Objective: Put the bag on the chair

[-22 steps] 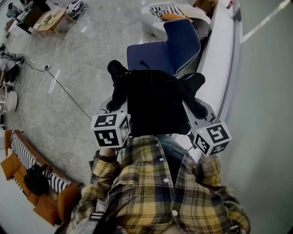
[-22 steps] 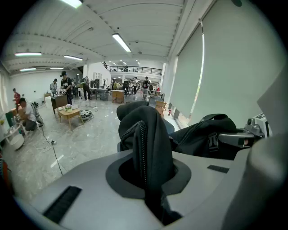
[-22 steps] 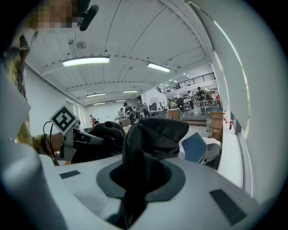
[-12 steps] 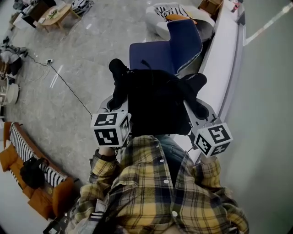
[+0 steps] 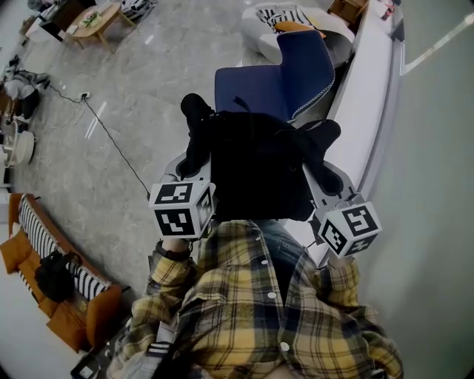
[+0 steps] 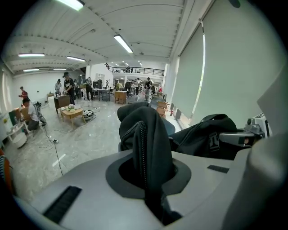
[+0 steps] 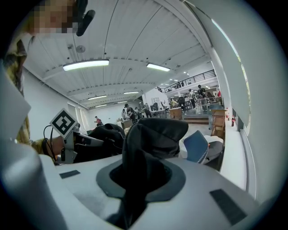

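Observation:
A black bag (image 5: 255, 166) hangs in the air between my two grippers, just in front of the person's plaid shirt. My left gripper (image 5: 194, 152) is shut on the bag's left strap (image 6: 146, 148), which runs up out of its jaws. On the other side, my right gripper (image 5: 320, 164) is shut on the right strap (image 7: 144, 152). The blue chair (image 5: 278, 78) stands on the floor directly beyond the bag, its seat partly hidden behind the bag. In the right gripper view the chair (image 7: 197, 146) shows small behind the strap.
A white ledge (image 5: 366, 96) runs along the wall right of the chair. A white seat with a striped cushion (image 5: 285, 18) stands behind the chair. A black cable (image 5: 111, 152) crosses the marble floor at left. An orange sofa (image 5: 52, 289) lies lower left. People and tables stand far off.
The view has shifted slightly: the chair and bag sit a little further right and lower in the head view. Both grippers keep their hold on the straps.

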Demonstrator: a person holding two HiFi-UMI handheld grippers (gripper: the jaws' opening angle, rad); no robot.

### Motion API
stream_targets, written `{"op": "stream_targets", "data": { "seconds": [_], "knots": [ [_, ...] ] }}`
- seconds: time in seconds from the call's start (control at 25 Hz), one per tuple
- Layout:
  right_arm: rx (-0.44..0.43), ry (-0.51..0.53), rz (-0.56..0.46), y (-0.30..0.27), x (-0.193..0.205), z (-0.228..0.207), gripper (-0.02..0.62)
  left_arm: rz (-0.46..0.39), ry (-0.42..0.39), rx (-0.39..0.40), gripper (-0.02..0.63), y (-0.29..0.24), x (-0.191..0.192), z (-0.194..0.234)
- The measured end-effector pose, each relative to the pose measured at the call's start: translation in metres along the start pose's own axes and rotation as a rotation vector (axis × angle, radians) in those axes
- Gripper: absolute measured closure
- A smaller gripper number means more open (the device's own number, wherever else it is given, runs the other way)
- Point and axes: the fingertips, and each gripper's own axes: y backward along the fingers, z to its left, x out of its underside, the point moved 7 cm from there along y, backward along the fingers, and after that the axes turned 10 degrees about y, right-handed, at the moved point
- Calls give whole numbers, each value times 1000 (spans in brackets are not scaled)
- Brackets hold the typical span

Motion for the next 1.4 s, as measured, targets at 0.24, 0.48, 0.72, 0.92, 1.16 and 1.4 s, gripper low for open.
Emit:
{"op": "stream_targets", "data": {
  "seconds": [0.24,0.48,0.72,0.92,1.16,1.4],
  "knots": [
    [25,-10,23,-37,-13,-8,534,22,-2,19,568,-32,-24,22],
    [51,-9,39,-96,-42,-33,534,27,2,46,568,-84,-74,48],
    [74,-4,46,-154,-71,-60,534,24,-7,72,568,-135,-123,73],
    [86,-23,59,-195,-88,-83,534,38,-37,89,568,-170,-158,88],
    [96,-28,66,-228,-101,-87,534,32,-30,96,568,-188,-178,111],
    [85,-27,85,-249,-109,-99,534,46,-9,89,568,-206,-191,121]
  ]
}}
